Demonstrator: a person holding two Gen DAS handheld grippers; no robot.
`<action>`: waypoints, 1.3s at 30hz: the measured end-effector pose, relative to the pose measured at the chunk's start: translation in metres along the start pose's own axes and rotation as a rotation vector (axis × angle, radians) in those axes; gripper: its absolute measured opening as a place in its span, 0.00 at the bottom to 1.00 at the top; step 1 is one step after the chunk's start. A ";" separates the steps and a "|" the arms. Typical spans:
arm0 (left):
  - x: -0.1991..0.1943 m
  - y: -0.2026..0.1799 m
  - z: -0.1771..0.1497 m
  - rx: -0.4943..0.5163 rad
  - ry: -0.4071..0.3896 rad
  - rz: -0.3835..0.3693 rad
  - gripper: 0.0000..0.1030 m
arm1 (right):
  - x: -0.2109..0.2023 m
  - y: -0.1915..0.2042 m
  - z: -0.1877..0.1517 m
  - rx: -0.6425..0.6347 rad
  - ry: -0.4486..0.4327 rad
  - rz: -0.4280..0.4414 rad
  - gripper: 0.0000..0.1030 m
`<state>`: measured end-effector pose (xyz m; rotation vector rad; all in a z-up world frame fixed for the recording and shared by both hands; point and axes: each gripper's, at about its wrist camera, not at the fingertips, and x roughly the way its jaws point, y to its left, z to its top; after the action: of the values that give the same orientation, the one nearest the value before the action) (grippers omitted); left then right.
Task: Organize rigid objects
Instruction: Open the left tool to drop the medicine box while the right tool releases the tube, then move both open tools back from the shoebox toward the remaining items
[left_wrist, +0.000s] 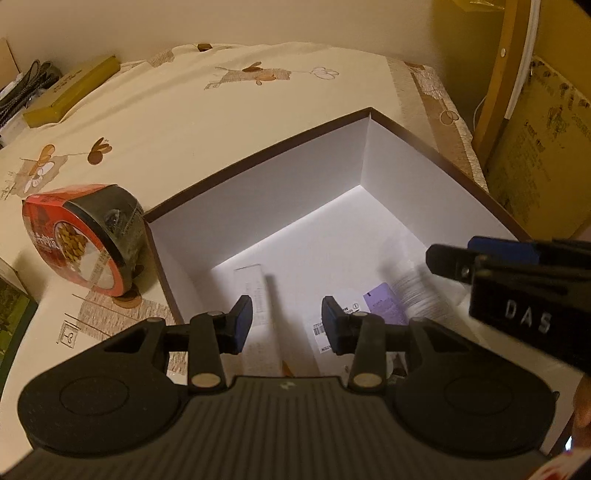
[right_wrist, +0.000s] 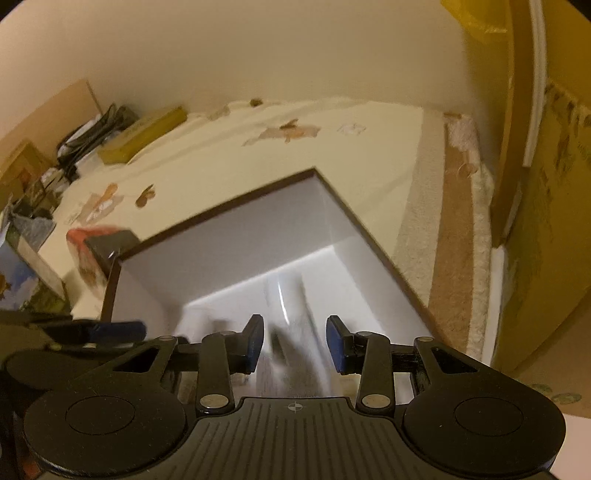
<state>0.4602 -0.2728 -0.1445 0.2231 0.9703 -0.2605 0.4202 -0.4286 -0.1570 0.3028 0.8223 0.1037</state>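
A large open box with white inside walls and a dark brown rim stands on the table; it also shows in the right wrist view. Inside it lie a long white carton, a white carton with a purple label and a blurred white item. A round red and black snack tub lies on its side just left of the box. My left gripper is open and empty above the box's near end. My right gripper is open and empty above the box, to the right of the left one.
A patterned cream tablecloth covers the table. A long olive-gold box and black cables lie at the far left. A wooden post and yellow cardboard stand to the right. A picture book lies at the left edge.
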 end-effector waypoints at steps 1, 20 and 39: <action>-0.002 0.001 0.000 -0.001 -0.002 -0.001 0.36 | -0.002 0.000 0.001 0.003 -0.002 -0.005 0.34; -0.085 0.001 -0.034 0.030 -0.033 -0.063 0.40 | -0.093 0.015 -0.047 0.052 0.012 -0.019 0.54; -0.197 0.016 -0.096 -0.001 -0.076 -0.114 0.40 | -0.192 0.059 -0.082 0.101 -0.046 -0.018 0.65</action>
<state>0.2847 -0.2052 -0.0318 0.1559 0.9087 -0.3700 0.2309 -0.3934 -0.0561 0.3917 0.7858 0.0381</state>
